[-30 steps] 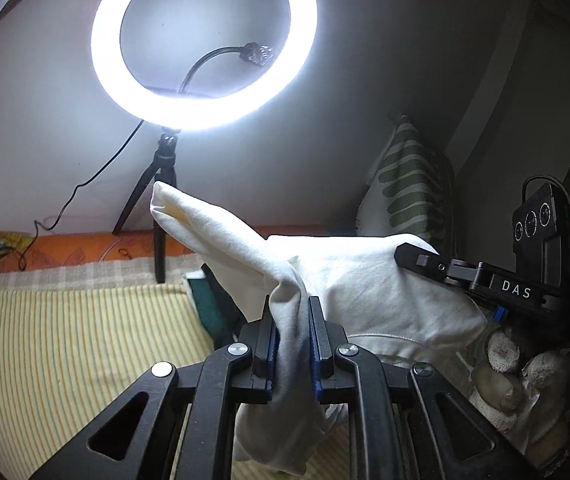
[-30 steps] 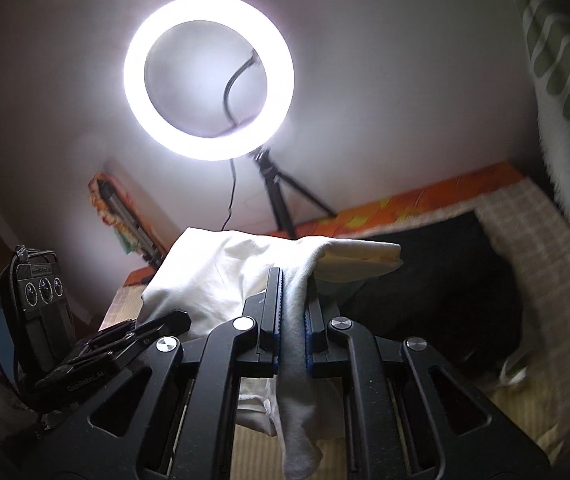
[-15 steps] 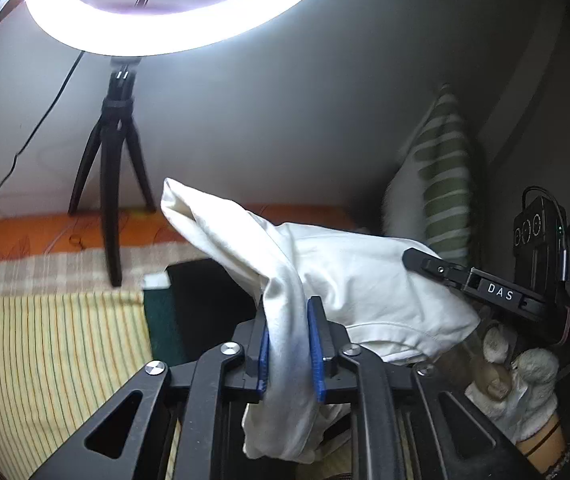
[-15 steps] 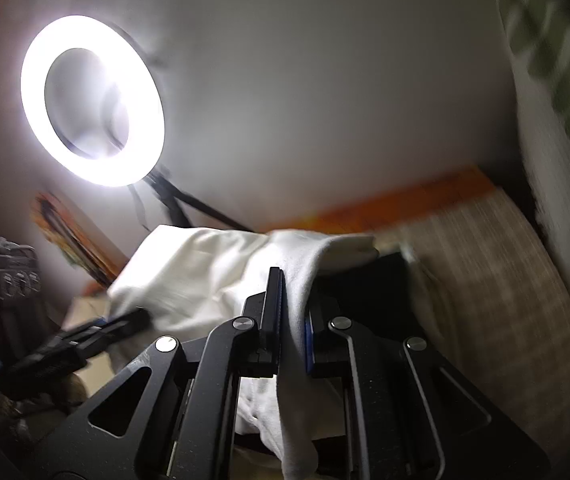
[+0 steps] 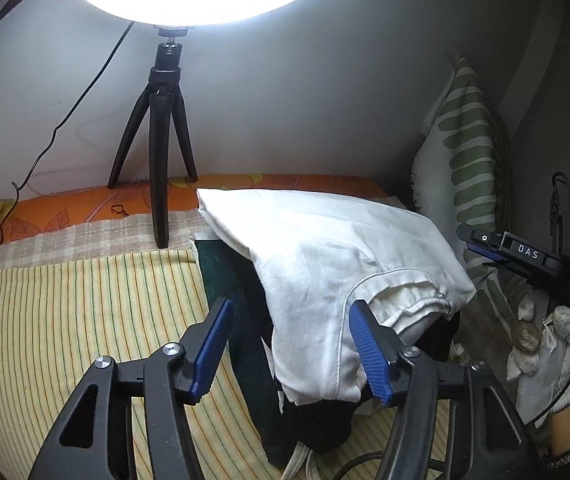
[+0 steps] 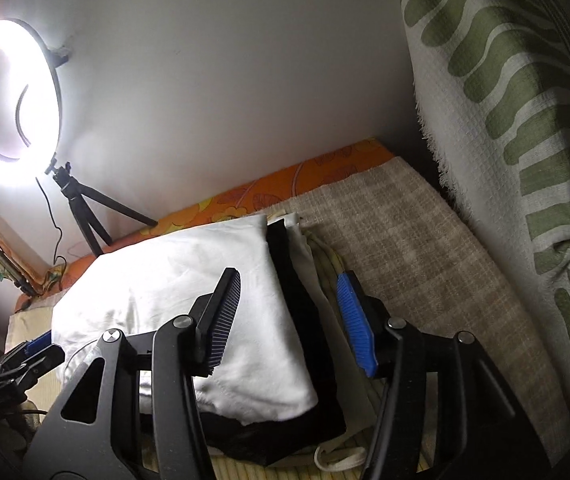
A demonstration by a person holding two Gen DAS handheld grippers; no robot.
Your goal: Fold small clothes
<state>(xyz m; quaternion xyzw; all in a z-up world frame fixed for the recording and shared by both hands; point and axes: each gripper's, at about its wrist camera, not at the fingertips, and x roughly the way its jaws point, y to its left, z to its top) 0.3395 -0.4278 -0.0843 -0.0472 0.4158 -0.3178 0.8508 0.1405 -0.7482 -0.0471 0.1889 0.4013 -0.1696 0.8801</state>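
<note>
I see the bed (image 5: 65, 300) bearing a stack (image 6: 309, 364) of folded clothes at its far right, out of the way. The white garment (image 5: 341, 264) tops it, so I hold the left gripper (image 5: 289, 348) and right gripper (image 6: 285, 316) spread wide, grasping nothing.

White garment (image 5: 337, 256) on top of dark green and black folded clothes (image 5: 229, 276). Mat (image 5: 65, 312) yellow with thin dark stripes. Checked beige cloth (image 6: 425, 232) behind it. Orange sheet (image 5: 73, 204) with leaf print. Hanging towel (image 6: 525, 128) white with green wavy bands. Tripod (image 5: 161, 128) black. Both tools black with blue pads (image 5: 369, 348).
</note>
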